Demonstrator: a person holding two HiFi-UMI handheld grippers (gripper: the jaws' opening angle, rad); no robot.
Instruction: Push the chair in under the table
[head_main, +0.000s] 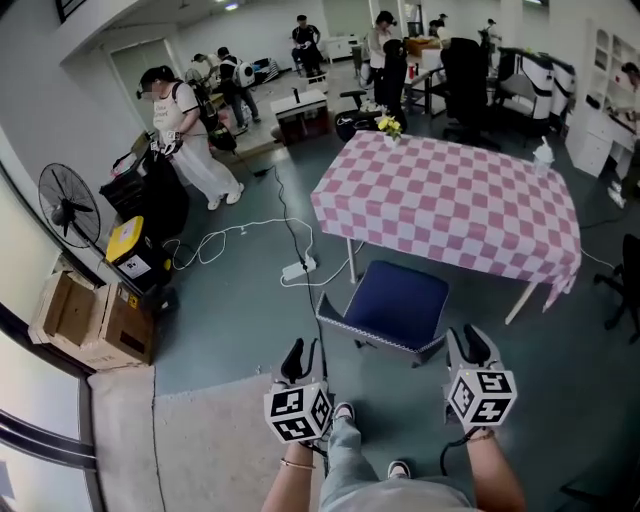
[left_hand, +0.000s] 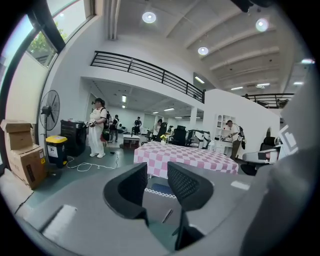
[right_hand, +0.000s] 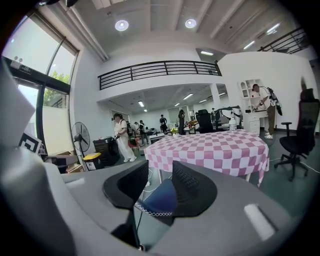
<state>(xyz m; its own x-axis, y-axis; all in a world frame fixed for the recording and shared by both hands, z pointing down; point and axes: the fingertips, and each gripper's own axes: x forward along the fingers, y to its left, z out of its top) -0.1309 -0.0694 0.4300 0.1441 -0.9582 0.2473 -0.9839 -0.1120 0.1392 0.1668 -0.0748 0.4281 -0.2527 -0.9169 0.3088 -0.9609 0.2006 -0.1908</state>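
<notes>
Left gripper: jaws spread, nothing held between them. Right gripper: jaws spread, nothing pinched. Blue-seated chair: set just beyond both grippers, seat mostly clear of the near edge of the pink-checked table.

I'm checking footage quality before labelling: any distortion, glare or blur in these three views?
Head view: sharp, edges bowed, checkered table evenly lit. Left gripper view: fisheye with black corners, ceiling lights flare. Right gripper view: same fisheye, window blown out, blue chair seat soft.
</notes>
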